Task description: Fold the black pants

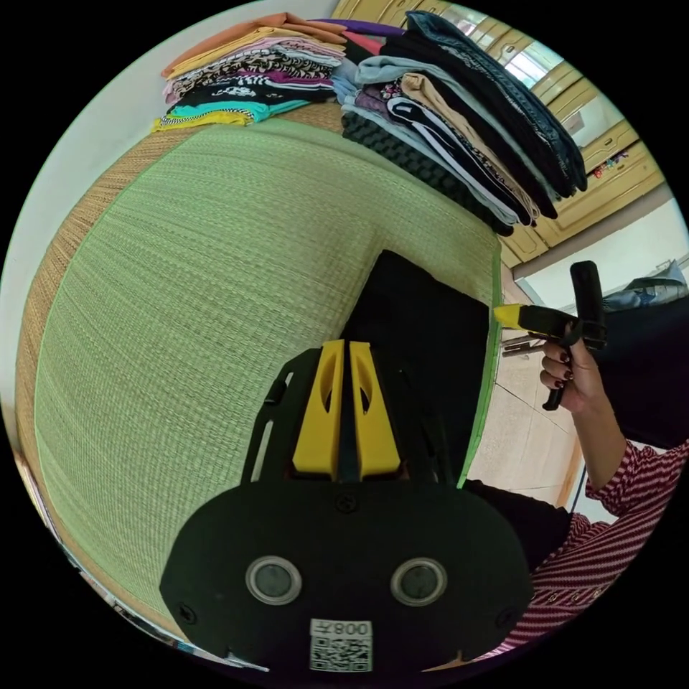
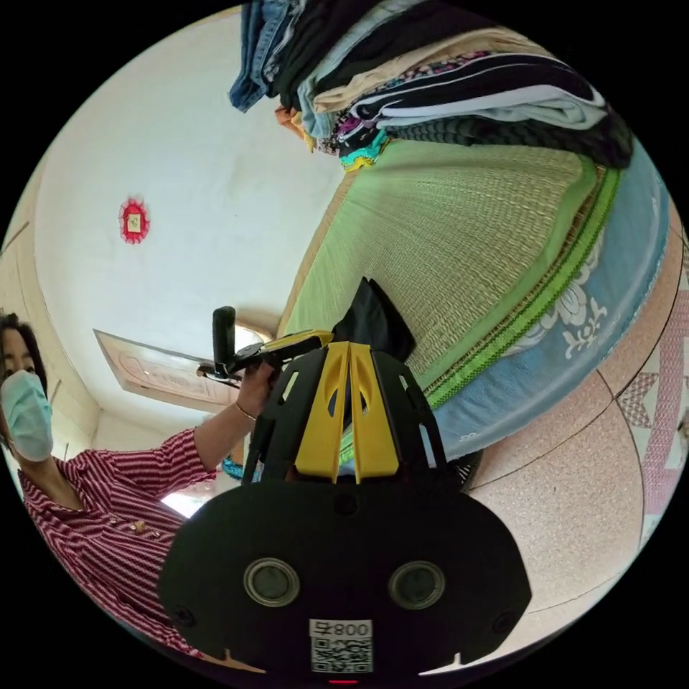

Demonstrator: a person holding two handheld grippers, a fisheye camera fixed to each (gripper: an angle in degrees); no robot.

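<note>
Black pants bunched at green mat edge nearest person. Soft, limp, light; likely sags, so best pinched at waistband or hem corners. Left gripper jaws closed, empty. Right gripper jaws closed, empty, off mat.

Green woven mat, folded clothes stacks, perhaps a framed ornament

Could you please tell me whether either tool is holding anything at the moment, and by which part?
The left tool is closed on an edge of the black pants. Whether the right tool pinches anything cannot be told.
</note>
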